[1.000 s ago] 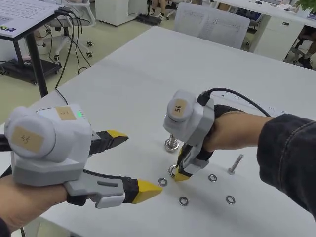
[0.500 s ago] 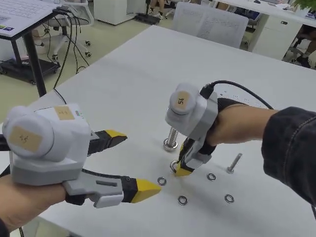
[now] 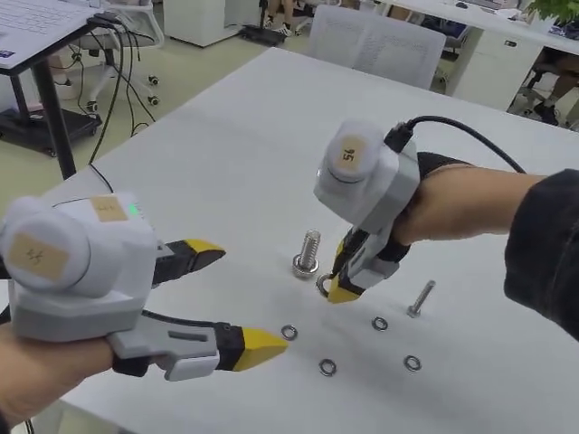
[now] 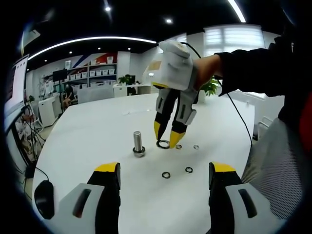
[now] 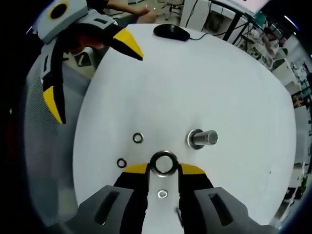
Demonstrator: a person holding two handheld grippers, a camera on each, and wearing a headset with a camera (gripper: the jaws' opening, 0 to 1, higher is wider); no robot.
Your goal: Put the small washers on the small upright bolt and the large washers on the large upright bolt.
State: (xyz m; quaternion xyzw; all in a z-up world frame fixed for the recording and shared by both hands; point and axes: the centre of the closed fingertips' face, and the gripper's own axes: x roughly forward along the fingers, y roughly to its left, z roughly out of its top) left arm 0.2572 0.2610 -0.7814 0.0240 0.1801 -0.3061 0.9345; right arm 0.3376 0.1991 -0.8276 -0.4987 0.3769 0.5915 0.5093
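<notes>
Washer (image 3: 323, 286) is lifted off counter (image 3: 226, 163) toward large bolt (image 3: 308, 253), rim pinched in right tongs (image 3: 336, 291); left tongs (image 3: 242, 294) spread, empty. Light, stiff, slippery steel.

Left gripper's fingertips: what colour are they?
Yellow fingertips on black fingers; the head view shows them best.

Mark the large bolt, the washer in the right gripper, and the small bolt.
large bolt (image 3: 308, 250), head view, threaded shank.
washer (image 5: 164, 153), right gripper view, top of its rim.
small bolt (image 3: 421, 299), head view, middle of shank.
</notes>
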